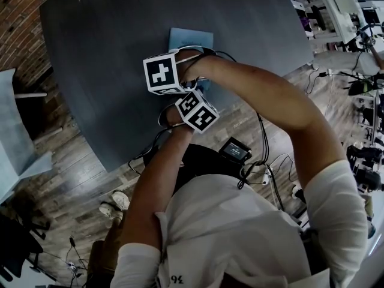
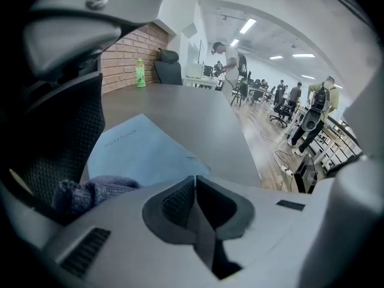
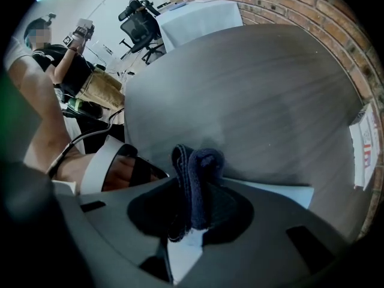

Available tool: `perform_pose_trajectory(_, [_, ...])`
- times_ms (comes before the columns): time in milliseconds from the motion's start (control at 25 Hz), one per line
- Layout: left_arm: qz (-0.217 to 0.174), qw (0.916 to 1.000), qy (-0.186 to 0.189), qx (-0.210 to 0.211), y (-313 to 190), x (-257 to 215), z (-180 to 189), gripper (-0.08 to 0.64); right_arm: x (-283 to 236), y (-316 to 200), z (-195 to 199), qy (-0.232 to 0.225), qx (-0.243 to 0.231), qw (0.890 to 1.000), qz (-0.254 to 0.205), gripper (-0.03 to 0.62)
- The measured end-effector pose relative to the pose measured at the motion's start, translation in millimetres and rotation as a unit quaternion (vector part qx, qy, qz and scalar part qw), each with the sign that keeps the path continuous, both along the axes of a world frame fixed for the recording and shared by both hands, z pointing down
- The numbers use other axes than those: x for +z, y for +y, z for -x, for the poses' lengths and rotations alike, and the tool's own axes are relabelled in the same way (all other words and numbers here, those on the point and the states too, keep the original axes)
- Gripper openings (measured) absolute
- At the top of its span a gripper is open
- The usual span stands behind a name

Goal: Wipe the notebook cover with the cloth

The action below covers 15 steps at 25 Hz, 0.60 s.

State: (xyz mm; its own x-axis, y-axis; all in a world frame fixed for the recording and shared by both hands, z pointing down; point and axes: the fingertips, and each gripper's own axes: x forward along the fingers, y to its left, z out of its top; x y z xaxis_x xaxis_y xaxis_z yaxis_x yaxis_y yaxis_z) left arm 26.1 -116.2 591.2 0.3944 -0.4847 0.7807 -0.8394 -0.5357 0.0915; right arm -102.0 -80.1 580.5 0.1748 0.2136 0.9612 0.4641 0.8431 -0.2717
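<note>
**A:** What has the cloth [image 3: 204,161]?

**B:** The right gripper [image 3: 191,191]. Its jaws are clamped on a bunched dark fold that sticks out past the tips. The pale blue notebook [image 2: 144,152] lies flat on the table [image 2: 198,113], directly under those tips.

**A:** And the left gripper [image 2: 193,182]?

**B:** Its jaws are pressed together on nothing. The notebook lies just ahead of it and to its left, with the cloth further left.

**A:** How should the wipe go?

**B:** I'd lower the right gripper until the fold flattens on the cover. Then sweep in long, light strokes outward from the gripper. A thin notebook will probably slide, so I'd rest the left gripper's closed tips on the near corner to pin it.
</note>
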Motion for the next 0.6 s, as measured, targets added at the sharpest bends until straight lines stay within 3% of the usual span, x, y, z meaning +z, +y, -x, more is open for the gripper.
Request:
perform_pose_trajectory(160, [-0.016,0.9994,-0.025,0.02,1.0,-0.2,-1.5,0.018,-0.2,3.9,-1.2,0.005,0.0,1.0,0.005,0.106])
perform_pose_trajectory(440, [-0.016,0.9994,-0.023,0.02,1.7,-0.9,-2.7,0.018,-1.3,10.8,-4.2,0.009,0.001,1.0,0.015,0.106])
perform_pose_trajectory(600, [-0.021,0.9986,-0.031,0.036,8.4,-0.3,-5.2,0.018,-9.1,19.4,-0.1,-0.004,0.011,0.999,0.047,0.106])
